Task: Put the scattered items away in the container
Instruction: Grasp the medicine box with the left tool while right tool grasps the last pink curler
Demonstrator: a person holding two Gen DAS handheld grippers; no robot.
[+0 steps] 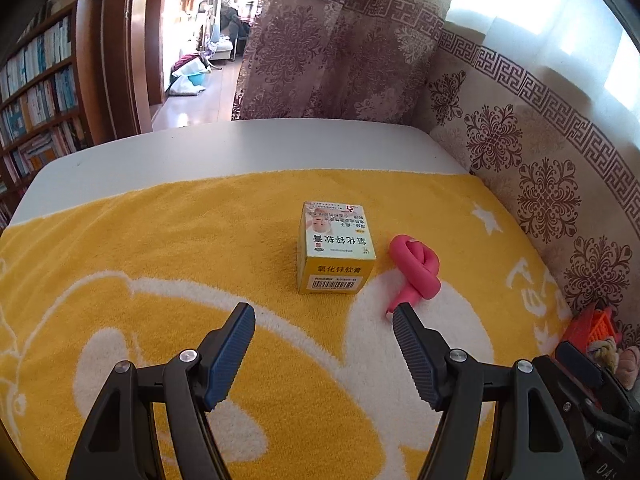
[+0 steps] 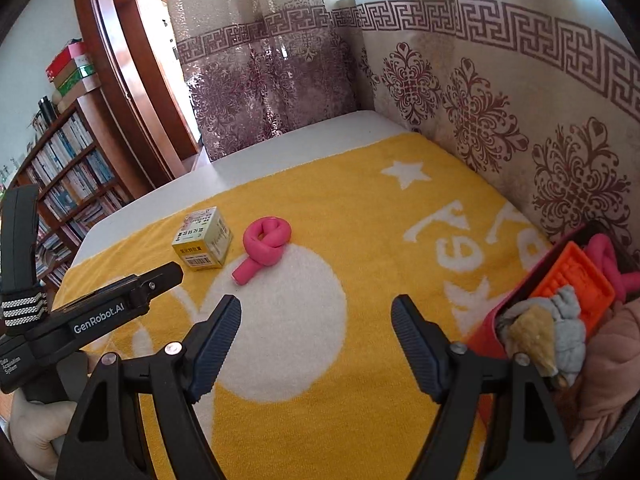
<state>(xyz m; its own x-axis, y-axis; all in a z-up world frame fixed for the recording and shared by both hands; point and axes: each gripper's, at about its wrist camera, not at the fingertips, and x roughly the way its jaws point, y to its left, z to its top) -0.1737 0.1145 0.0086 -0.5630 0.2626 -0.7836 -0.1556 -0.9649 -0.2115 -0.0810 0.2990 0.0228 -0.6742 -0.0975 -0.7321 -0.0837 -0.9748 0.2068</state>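
Yellow towelling with white shapes covers most of a white desk (image 1: 224, 144) set against a patterned curtain (image 1: 532, 184); the towel (image 1: 168, 240) serves as the landmark for what follows.

Nearest, over the towel's near edge, the left gripper (image 1: 324, 316) has its fingers spread with nothing between them. It points down at the towel's middle, a stance that suits a descent onto the items ahead. The right gripper (image 2: 316, 308) is likewise spread and empty, hanging over the towel's large white patch.

At the towel's near right corner sits the red container (image 2: 516, 300). It already holds an orange plastic piece (image 2: 576, 280), a grey-and-tan cloth bundle (image 2: 548, 332) and a pink item (image 2: 608, 260), so it appears partly filled. Its position beside the right gripper keeps the carry short.

Farther out, near the towel's middle, two items remain loose: a small yellow box (image 1: 336, 248), lying flat with its barcode end toward the left gripper, and a knotted pink foam tube (image 1: 414, 270) just right of it, apart from the box. The left gripper lines up mostly with the box; the tube lies closer to the container side.

Beyond the towel's far edge stand a bookshelf (image 1: 40, 92) and an open doorway.
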